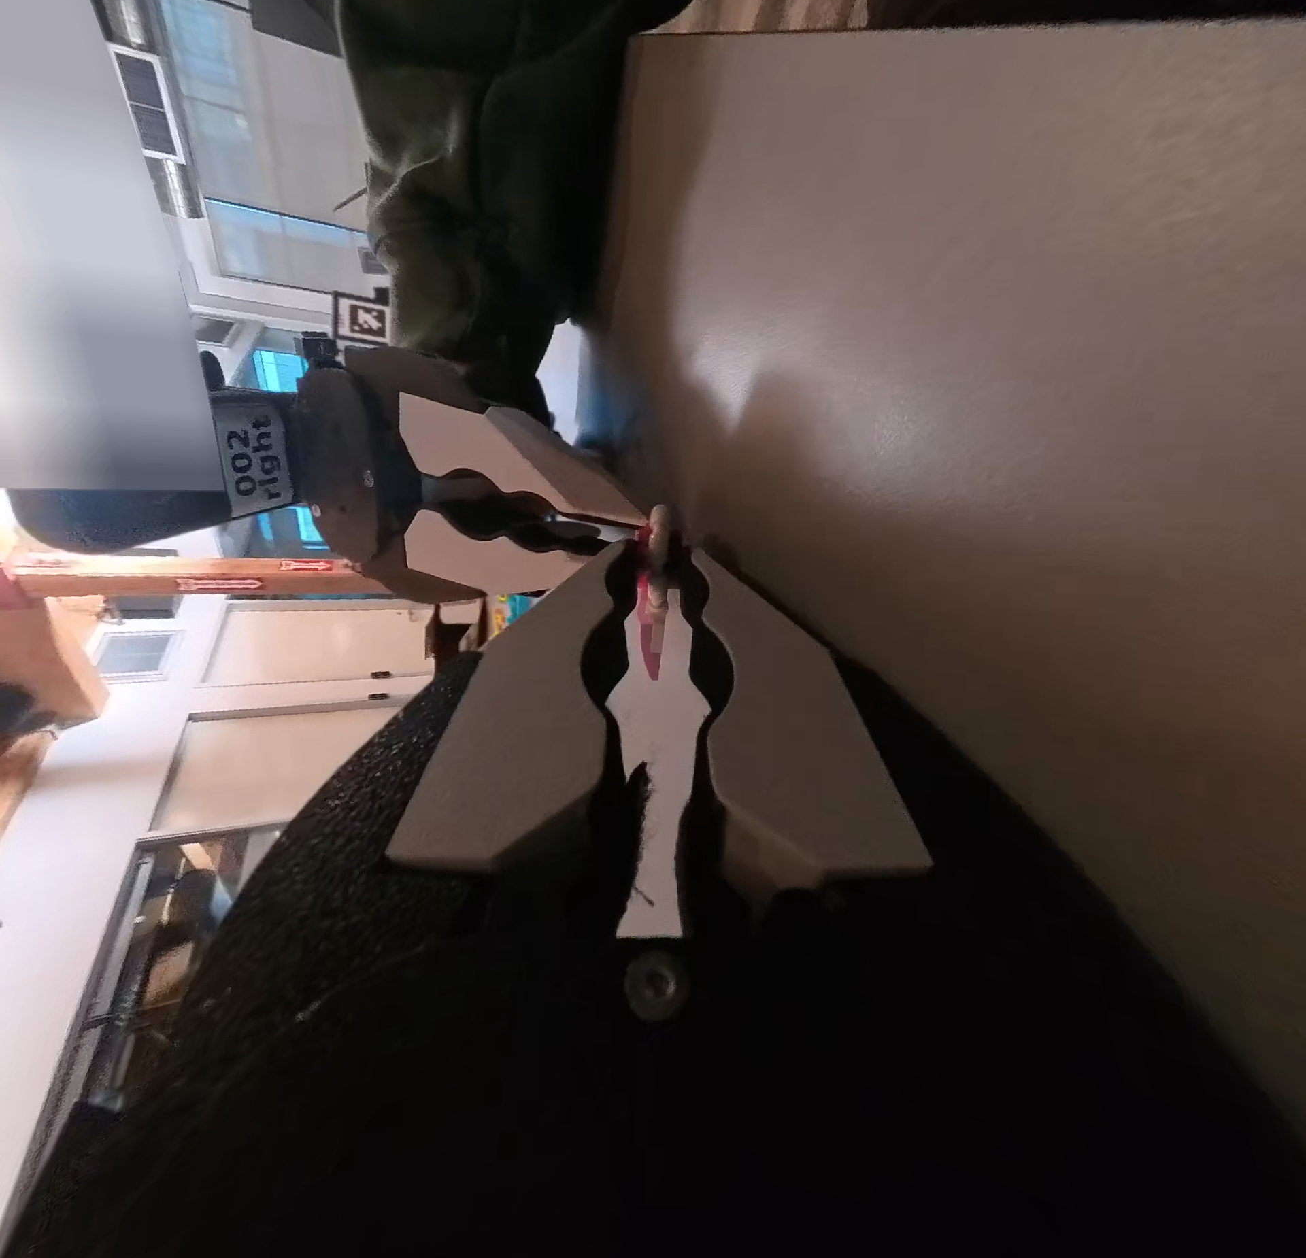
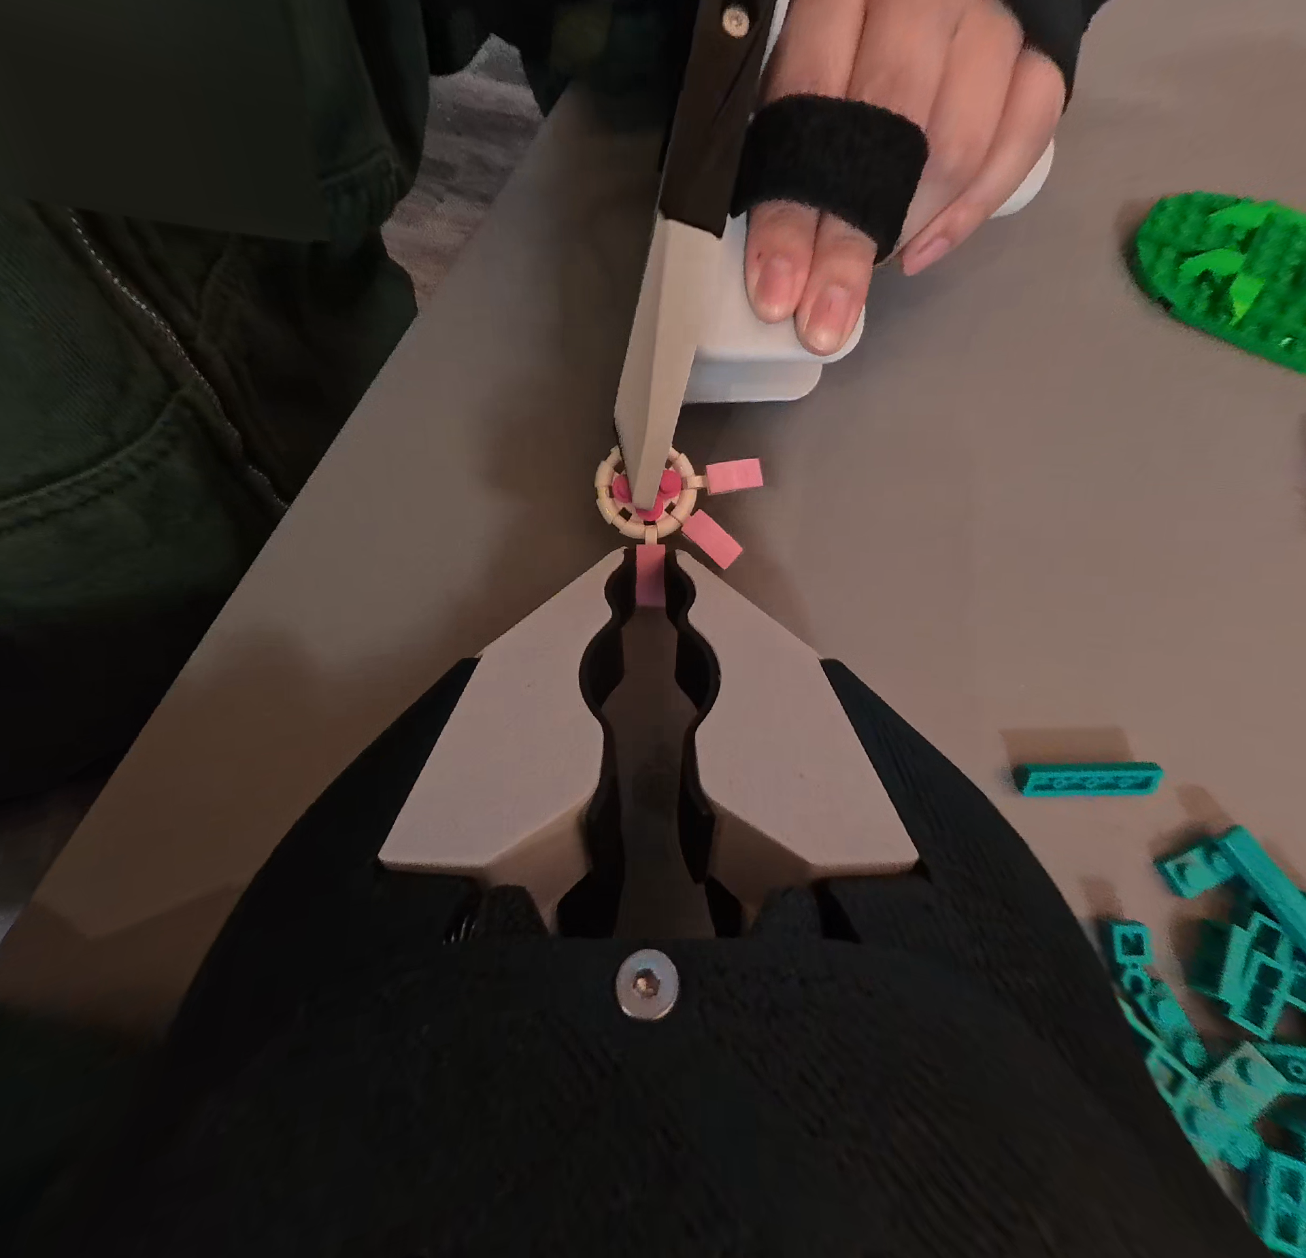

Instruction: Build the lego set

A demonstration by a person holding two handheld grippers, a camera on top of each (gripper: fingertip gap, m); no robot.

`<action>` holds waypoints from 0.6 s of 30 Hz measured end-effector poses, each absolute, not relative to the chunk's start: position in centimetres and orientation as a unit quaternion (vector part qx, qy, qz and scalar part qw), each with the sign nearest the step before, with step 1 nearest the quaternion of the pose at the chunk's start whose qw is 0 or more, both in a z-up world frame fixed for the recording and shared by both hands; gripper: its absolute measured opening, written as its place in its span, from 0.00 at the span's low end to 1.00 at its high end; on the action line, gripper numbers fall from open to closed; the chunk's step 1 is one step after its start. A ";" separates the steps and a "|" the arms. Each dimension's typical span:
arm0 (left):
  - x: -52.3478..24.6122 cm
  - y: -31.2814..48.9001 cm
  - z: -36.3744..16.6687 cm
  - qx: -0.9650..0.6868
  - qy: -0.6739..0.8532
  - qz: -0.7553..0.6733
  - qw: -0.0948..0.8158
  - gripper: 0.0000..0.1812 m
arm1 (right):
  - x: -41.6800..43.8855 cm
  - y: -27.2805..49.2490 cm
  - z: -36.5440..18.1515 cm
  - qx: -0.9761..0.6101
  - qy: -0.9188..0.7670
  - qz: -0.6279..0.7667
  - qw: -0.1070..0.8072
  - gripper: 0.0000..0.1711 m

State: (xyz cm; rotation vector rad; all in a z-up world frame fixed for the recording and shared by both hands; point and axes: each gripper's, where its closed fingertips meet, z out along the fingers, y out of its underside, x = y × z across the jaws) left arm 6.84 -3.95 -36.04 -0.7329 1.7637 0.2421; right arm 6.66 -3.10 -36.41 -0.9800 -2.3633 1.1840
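Lego flower piece [image 2: 646,500], a tan ring with a dark-pink centre and pink petal bricks, sits on the grey table [image 2: 954,588] near its edge. The right gripper [image 2: 649,553] lies just below it, its jaws closed on the lowest pink petal [image 2: 649,574]. The left gripper [image 2: 639,496] comes down from above, tips pressed into the ring's centre; it seems nearly closed, though I cannot tell for sure. Teal bricks [image 2: 1230,977] and a green plate [image 2: 1230,270] lie well apart to the side.

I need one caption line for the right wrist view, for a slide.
Right gripper holds a pink petal at the tan ring; left gripper pins the ring's centre.
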 end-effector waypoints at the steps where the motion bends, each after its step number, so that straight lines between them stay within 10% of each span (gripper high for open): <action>1: 6.8 -3.9 -36.0 -0.317 0.750 0.100 0.572 0.05 | 6.6 -3.1 -36.4 -0.347 -0.826 0.416 0.159 0.04; 18: 6.8 -3.8 -35.9 -0.301 0.749 0.128 0.576 0.05 | 6.5 -3.0 -36.0 -0.350 -0.817 0.429 0.164 0.04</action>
